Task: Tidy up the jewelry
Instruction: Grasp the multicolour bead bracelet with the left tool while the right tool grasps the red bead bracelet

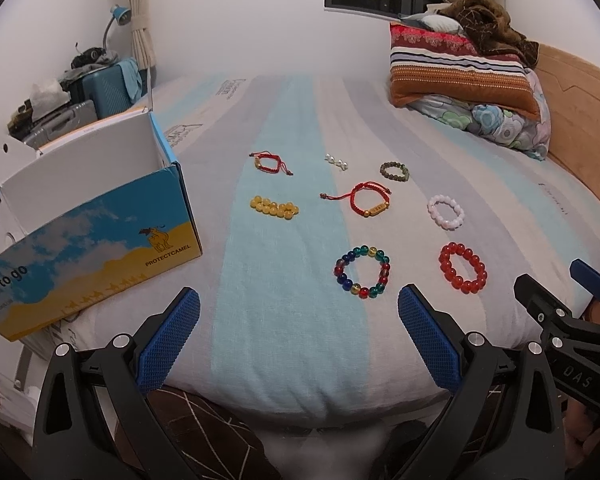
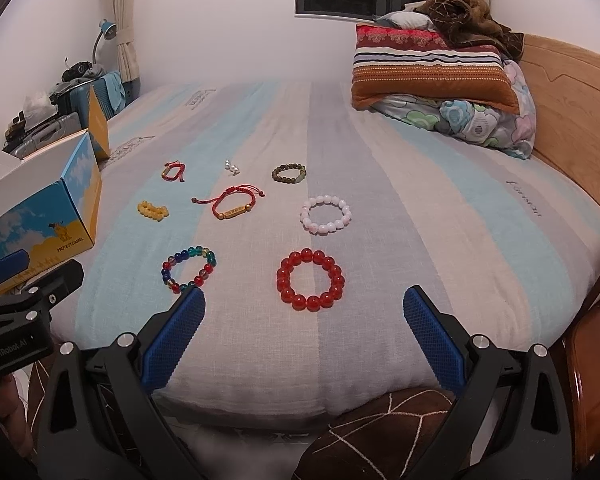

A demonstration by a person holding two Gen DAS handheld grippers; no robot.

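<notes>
Bed: striped sheet [image 1: 284,344] carries everything; pillows sit at its far right corner.
Left wrist view, left gripper [image 1: 299,336]: I hold it over the near edge, fingers spread wide, gripping nothing.
Left wrist view, box: open printed box [image 1: 100,236] stands at the left edge, well apart from the jewelry.
Left wrist view, count: I count eight pieces mid-bed; nearest is the multicolour bracelet [image 1: 362,272].
Right wrist view, right gripper [image 2: 304,320]: fingers wide apart, empty, just short of the red bead bracelet [image 2: 310,280].
Right wrist view, count: same eight, one box.
Step, my judgement: first pick not yet made. I would pinch one side of the red ring, not straddle it, press lightly into the soft sheet, then carry it to the box.
</notes>
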